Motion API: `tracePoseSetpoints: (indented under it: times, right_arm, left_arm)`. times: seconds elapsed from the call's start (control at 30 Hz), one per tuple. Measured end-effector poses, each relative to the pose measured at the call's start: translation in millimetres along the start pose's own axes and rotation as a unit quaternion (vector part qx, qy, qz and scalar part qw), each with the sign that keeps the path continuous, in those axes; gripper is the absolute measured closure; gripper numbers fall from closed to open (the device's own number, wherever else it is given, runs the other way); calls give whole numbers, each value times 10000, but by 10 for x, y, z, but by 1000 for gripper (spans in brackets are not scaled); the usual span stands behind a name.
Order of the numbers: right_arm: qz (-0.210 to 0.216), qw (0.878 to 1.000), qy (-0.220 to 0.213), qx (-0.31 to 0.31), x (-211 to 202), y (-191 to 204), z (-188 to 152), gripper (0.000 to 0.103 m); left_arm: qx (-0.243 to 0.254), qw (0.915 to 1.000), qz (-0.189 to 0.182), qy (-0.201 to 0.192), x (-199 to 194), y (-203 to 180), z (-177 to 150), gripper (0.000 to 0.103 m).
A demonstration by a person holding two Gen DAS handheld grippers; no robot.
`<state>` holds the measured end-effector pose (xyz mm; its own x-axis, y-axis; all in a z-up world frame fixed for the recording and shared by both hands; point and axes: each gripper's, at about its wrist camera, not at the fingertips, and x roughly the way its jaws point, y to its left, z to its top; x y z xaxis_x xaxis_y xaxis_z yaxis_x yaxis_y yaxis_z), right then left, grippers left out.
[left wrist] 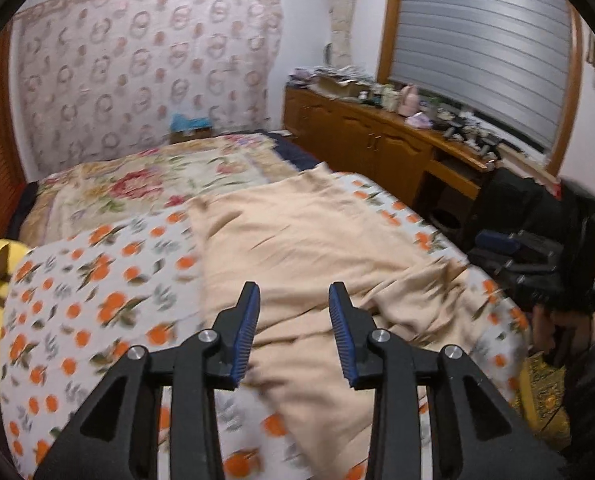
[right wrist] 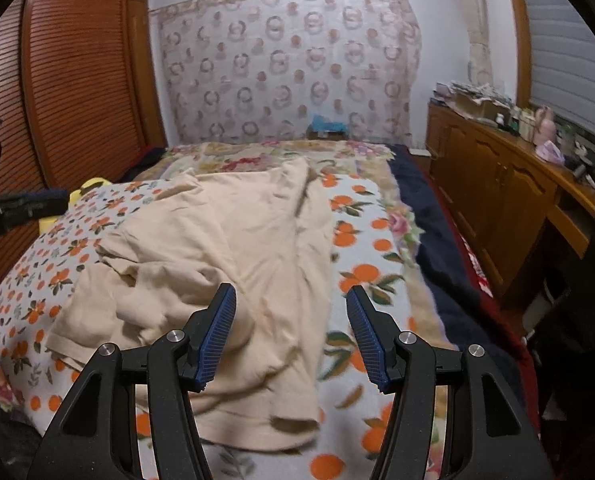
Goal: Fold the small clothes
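- The beige garment (right wrist: 233, 248) lies crumpled on the orange-print sheet (right wrist: 369, 248) of the bed, partly doubled over, edges not aligned.
- The left gripper (left wrist: 294, 312) is open above the cloth, nothing between its jaws.
- The right gripper (right wrist: 291, 312) is also open and empty.
- I judge the folding only started: smoothing and neat folds remain.

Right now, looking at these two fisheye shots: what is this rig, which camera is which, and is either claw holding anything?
No robot arm here: a person carries a two-finger claw in each hand, each with a camera looking along its fingers. One picture is from the left claw, the other from the right claw. Both look down at a bed covered by an orange-print sheet, with a rumpled beige garment lying on it. Both claws stand open above the garment; neither holds anything. The right claw also shows at the edge of the left view.
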<state>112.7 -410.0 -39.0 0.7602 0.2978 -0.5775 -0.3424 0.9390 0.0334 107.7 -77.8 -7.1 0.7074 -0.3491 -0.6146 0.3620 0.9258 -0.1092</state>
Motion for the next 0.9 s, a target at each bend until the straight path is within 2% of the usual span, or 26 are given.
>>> tracePoseSetpoints:
  times: [0.2, 0.53, 0.9]
  right_arm:
    - [285, 9989, -16, -383, 132, 317, 198, 44]
    - [771, 9931, 114, -875, 493, 906, 483, 44]
    - [1242, 9824, 425, -1332, 835, 1470, 660, 44]
  left_arm:
    - [-326, 9988, 366, 34, -89, 329, -293, 68]
    - [-563, 9951, 807, -46, -267, 687, -502, 68]
    - [-756, 9926, 949, -72, -366, 920, -648, 68]
